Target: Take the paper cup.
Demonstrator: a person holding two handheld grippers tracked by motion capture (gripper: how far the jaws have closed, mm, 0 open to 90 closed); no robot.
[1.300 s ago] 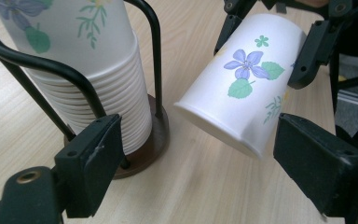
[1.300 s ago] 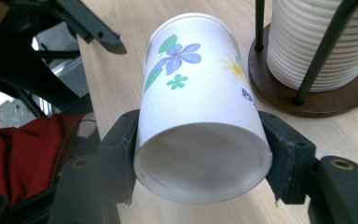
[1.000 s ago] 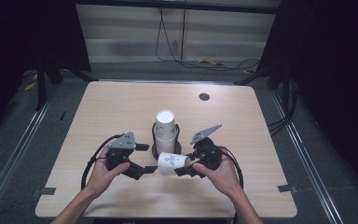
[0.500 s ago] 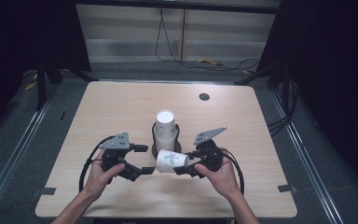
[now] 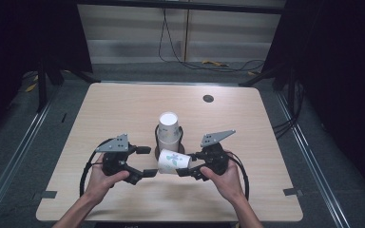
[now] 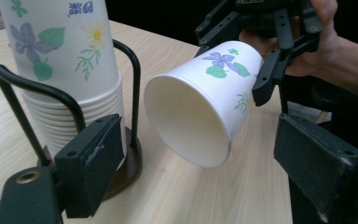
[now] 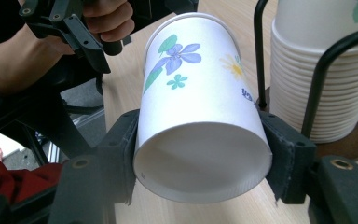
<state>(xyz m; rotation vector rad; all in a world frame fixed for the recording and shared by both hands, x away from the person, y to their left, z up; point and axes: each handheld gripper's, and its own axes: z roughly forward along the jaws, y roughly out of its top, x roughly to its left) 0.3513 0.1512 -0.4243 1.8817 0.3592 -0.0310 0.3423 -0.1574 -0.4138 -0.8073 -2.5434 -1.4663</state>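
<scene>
The left gripper sits on the left of the cup stack, low over the worktop, with its jaws spread wide and nothing between them. In the left gripper view the loose paper cup lies ahead of those jaws and in line with the gap, its open mouth turned toward them, clear of both pads. The cup hangs tilted on its side just in front of the stack, above the bare wood, and does not touch the wire holder that rings the stack. On the right of the stack, the right gripper grips the cup near its closed base: in the right gripper view the two jaws press on opposite sides of the cup wall, with the base facing the camera and the rim pointing away toward the other hand. Compared with the earlier high views, the left gripper has drawn back slightly from the stack toward the near edge of the worktop, and its jaws now frame the cup's mouth, while the right gripper and the cup sit where they were, in front of the stack. The left hand wraps the gripper body from below and behind, forearm coming up from the near edge; the right hand does likewise, its gripper angled inward toward the stack's front, its grey plate tipped up.
</scene>
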